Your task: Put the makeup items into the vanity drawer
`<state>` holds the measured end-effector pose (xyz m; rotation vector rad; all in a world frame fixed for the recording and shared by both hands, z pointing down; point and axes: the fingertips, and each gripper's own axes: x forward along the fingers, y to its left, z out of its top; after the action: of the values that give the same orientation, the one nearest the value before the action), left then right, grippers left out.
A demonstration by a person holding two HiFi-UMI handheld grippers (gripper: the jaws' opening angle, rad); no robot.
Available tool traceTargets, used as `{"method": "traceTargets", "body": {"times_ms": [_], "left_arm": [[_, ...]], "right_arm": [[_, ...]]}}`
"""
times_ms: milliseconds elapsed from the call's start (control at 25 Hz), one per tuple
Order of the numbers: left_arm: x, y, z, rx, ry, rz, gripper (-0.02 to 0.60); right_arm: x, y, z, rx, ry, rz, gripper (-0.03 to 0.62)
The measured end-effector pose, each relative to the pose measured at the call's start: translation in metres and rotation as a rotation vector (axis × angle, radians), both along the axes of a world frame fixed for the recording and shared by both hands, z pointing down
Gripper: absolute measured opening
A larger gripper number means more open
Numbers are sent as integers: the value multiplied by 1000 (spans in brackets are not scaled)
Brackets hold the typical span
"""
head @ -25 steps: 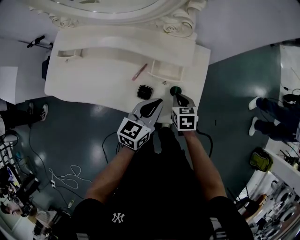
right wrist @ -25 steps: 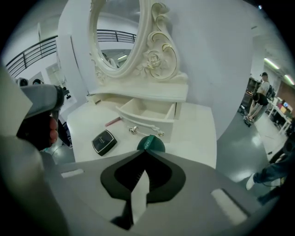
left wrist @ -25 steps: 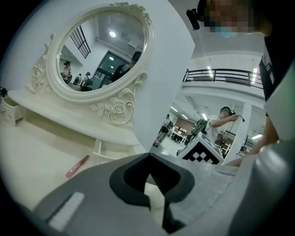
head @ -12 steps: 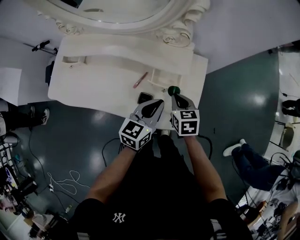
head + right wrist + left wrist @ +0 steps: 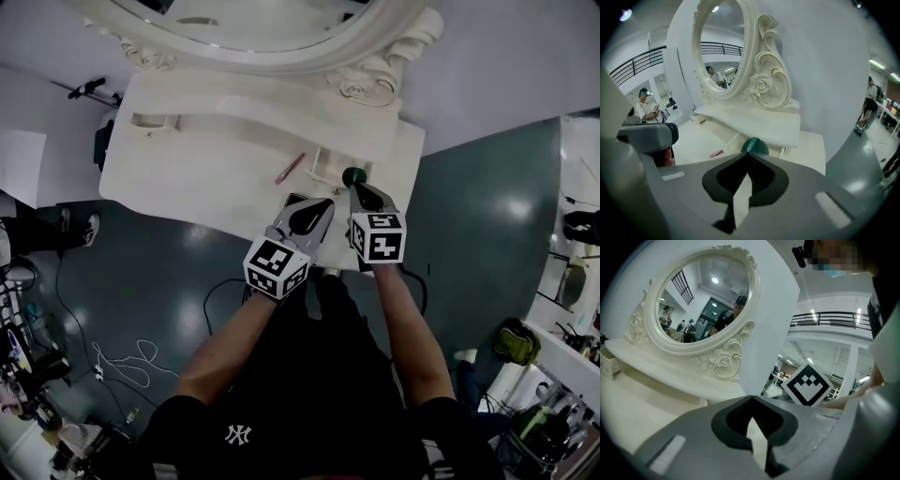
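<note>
Green round makeup pot (image 5: 353,175) (image 5: 754,146): pinched at the very tips of the right gripper (image 5: 360,187) (image 5: 749,154), whose jaws are clenched on it; it sits above the white vanity top (image 5: 206,159), at the front right corner of the small drawer (image 5: 326,167); whether it clears the drawer's rim cannot be told

Small drawer: pulled out from under the raised back shelf, on the right side of the vanity

Pink pencil (image 5: 290,169) (image 5: 716,153): lying slantwise on the vanity top, just left of the drawer, untouched

Black compact (image 5: 293,198): near the front edge of the vanity top, partly hidden behind the left gripper

Left gripper (image 5: 322,202) (image 5: 751,398): jaws pressed together with nothing between them, tips over the front edge of the vanity beside the compact, close to the left of the right gripper

Oval mirror (image 5: 244,23) (image 5: 705,296): carved white frame with roses and scrolls, upright at the back of the vanity

Floor (image 5: 141,281): dark, glossy, with loose cables
</note>
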<state>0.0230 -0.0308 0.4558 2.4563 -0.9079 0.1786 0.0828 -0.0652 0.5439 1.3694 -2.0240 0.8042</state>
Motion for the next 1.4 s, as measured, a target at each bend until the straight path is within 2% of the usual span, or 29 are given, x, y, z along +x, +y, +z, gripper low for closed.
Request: {"method": "traceTargets", "body": {"times_ms": [360,600,1040,1400], "left_arm": [[-7,-14,10,-25,5,-2,0],[-11,-20,14,-36,8,-5,0],[-22,-18,16,-34,-1,-44,0],[-39,-2,9,-18,-21,-121,0]], "right_arm": [[1,-14,20,-102,0,10,25],[2,-17,26,-145,10,4,58],[-2,-14,13,-88,2,-11,57],[-16,5,-7,-10,-48,-65,49]]}}
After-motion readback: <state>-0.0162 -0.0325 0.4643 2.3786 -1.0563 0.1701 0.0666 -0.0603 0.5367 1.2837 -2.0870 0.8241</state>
